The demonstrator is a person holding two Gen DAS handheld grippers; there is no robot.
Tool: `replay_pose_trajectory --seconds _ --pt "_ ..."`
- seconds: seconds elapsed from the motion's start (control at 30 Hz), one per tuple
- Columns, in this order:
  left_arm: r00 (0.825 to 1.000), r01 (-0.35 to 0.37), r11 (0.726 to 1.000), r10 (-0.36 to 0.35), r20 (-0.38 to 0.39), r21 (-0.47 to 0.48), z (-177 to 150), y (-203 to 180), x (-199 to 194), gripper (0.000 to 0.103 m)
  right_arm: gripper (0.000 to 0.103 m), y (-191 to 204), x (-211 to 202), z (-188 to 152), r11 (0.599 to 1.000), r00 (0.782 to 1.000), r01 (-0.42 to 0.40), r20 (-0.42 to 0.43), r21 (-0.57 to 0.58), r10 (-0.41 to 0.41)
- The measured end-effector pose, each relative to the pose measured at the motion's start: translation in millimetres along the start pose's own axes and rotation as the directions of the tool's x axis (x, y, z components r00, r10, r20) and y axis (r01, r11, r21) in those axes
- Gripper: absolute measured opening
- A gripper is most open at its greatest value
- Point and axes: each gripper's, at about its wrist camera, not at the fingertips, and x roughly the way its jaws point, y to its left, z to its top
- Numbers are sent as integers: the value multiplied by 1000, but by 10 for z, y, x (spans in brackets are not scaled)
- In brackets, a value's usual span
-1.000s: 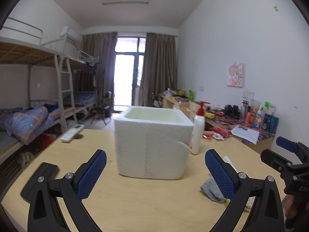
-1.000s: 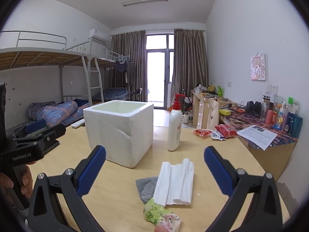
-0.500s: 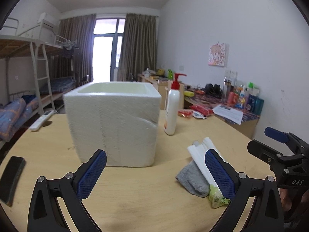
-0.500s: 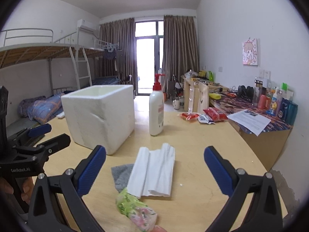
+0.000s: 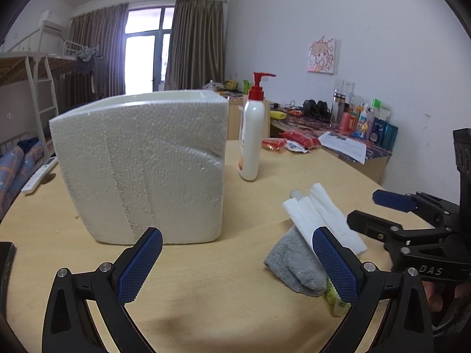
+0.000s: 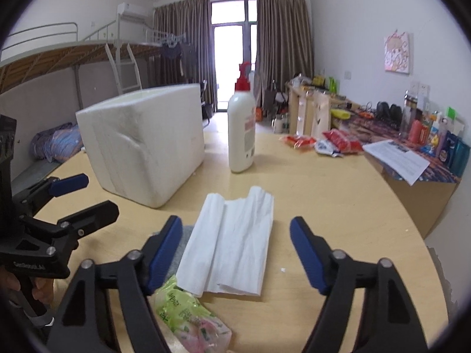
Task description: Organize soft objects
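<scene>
In the left wrist view, the left tongs (image 5: 237, 260) stand wide open above the table (image 5: 206, 279) and hold nothing; the grey cloth (image 5: 294, 264) lies just beside the right finger, near the foam box (image 5: 141, 170). In the right wrist view, the right tongs (image 6: 235, 253) have just been closing but remain open, with the white folded towel (image 6: 232, 247) between them, not pressed.
</scene>
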Motion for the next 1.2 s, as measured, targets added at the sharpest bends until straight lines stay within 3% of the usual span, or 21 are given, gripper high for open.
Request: replay_pose_trajectory --seconds 0.1,0.23,0.47,0.53,0.93,1.2 --pt "1000 9 1000 -9 -21 -2 -7 34 79 102 74 -7 120 -16 1000 999 -3 -50 5 3" --pt "999 19 1000 -19 -29 -9 -16 60 127 102 61 -19 237 -45 1000 994 -11 -109 10 12" --pt "998 38 999 -39 -42 -18 0 52 182 102 13 -1 337 -101 1000 983 19 -184 6 -17" --pt "998 44 999 -45 -46 -14 5 42 194 102 8 0 343 -109 1000 982 20 -188 5 -18" --pt "997 63 998 -61 -53 24 20 -71 199 102 4 -66 143 -34 999 992 25 -123 34 -20" --pt "996 73 996 -70 -58 49 32 -176 205 102 4 -316 -111 44 992 994 98 -53 77 -94"
